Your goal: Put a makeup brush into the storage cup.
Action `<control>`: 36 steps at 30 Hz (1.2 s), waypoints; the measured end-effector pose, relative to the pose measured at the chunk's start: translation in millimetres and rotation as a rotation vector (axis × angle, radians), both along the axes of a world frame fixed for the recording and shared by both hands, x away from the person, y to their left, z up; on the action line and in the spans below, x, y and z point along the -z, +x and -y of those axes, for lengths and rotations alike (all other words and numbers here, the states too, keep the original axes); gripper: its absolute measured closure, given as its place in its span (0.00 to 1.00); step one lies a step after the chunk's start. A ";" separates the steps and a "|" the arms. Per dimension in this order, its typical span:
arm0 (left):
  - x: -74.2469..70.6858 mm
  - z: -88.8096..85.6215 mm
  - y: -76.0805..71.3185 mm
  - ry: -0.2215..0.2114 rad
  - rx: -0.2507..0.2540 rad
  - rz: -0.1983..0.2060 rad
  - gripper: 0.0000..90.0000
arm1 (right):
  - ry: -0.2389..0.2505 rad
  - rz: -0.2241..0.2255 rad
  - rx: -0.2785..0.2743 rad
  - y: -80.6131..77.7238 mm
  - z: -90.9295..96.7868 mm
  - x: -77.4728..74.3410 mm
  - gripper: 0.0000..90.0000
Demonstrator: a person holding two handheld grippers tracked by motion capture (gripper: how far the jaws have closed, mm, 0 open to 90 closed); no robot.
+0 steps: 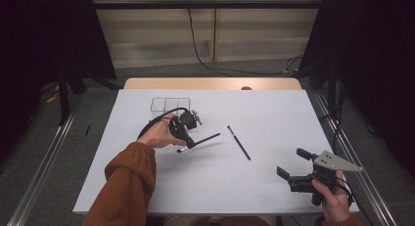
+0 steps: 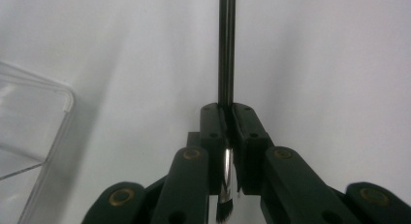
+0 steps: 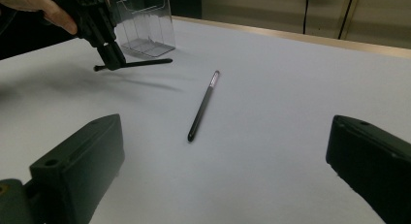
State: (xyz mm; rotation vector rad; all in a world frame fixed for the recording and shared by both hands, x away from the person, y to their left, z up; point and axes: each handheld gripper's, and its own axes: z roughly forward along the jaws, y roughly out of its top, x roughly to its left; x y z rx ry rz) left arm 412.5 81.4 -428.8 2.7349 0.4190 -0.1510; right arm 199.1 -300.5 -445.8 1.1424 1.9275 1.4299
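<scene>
Black-handled brush [image 1: 200,141] clamped in the left tool [image 1: 188,139], held just above the white surface [image 1: 274,182].

In the left gripper view the jaws are clenched on the brush [image 2: 226,64] near its silver ferrule, bristles hanging below the pads and the dark handle running straight up and away over the surface. From the high view the brush lies nearly level, pointing toward the table's middle, with a clear plastic organizer [image 1: 170,104] just beyond the left hand [image 1: 159,134]. A second dark brush [image 1: 239,143] lies flat on the surface, well apart from both tools. The right tool [image 1: 292,163] hovers near the front right corner with its jaws spread wide, grasping nothing.
</scene>
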 end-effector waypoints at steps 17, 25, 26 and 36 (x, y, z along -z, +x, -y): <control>-7.2 -38.5 -15.0 -0.213 -0.140 0.075 0.93 | 0.003 0.004 -0.001 0.4 0.4 -0.2 0.00; -14.4 -47.0 -21.7 -0.322 -0.227 0.110 0.93 | 0.005 0.003 0.000 0.4 0.5 -0.3 0.00; -14.7 -48.2 -21.8 -0.324 -0.236 0.112 0.93 | 0.005 0.004 -0.001 0.2 0.4 -0.4 0.00; -22.6 -63.9 -35.5 -0.444 -0.264 0.203 0.93 | 0.005 0.006 0.001 0.4 0.5 -0.5 0.00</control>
